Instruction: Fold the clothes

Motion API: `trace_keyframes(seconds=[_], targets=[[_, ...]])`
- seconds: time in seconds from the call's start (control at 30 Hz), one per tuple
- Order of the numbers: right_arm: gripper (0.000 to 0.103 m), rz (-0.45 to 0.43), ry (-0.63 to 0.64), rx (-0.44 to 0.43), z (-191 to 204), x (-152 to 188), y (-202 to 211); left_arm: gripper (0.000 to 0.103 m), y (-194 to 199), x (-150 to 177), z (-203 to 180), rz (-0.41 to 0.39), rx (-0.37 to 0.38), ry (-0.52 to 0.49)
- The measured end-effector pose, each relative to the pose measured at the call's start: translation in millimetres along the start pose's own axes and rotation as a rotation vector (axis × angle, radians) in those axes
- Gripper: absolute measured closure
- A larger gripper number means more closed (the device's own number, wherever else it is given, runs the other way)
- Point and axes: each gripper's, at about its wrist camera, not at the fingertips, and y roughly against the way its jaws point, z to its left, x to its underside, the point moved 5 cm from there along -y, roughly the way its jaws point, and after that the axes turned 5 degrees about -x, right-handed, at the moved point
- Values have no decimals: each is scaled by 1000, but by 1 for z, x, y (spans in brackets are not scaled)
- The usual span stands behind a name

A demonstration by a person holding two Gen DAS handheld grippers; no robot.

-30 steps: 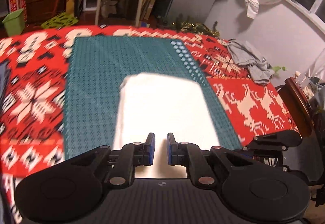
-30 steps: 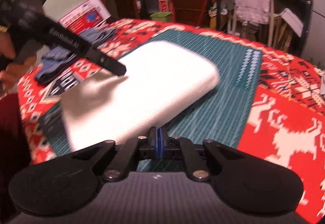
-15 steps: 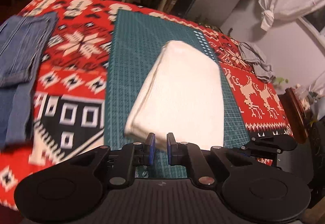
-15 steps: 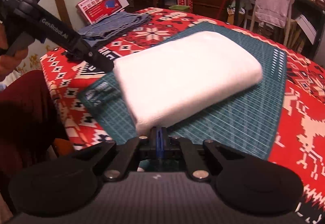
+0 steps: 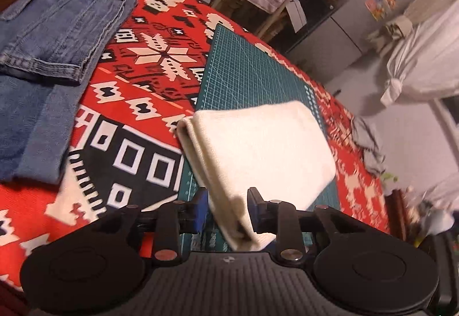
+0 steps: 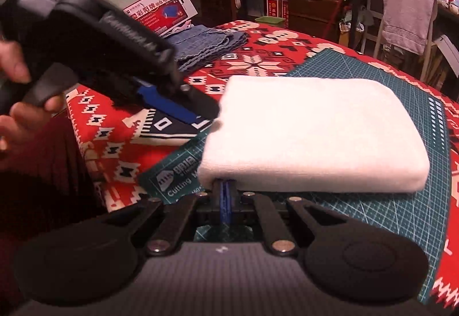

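both tools are matte black plastic: a ribbed housing, 2 round discs at the sides, angled link arms with silver screws, and blue-padded fingers [image 5: 254, 202]. the person's hand [image 6: 13, 92] shows beside a dark maroon garment [image 6: 43, 172].

red patterned blanket [image 5: 137, 103] under green cutting mat [image 5: 243, 75]; grey towel [image 6: 407, 15] draped over chair; fridge [image 5: 358, 15] behind.
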Motion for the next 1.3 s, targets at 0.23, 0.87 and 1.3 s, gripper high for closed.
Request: trace_keyframes(seconds=[0.23, 0.87, 1.3], targets=[[99, -10, -83, 62, -32, 8, 25, 72, -25, -9, 6, 28, 15, 110], [76, -43, 8, 79, -142, 18, 66, 85, -78, -97, -15, 13, -47, -110], [77, -66, 63, -4, -102, 20, 46, 83, -131, -147, -57, 81, -19, -310]])
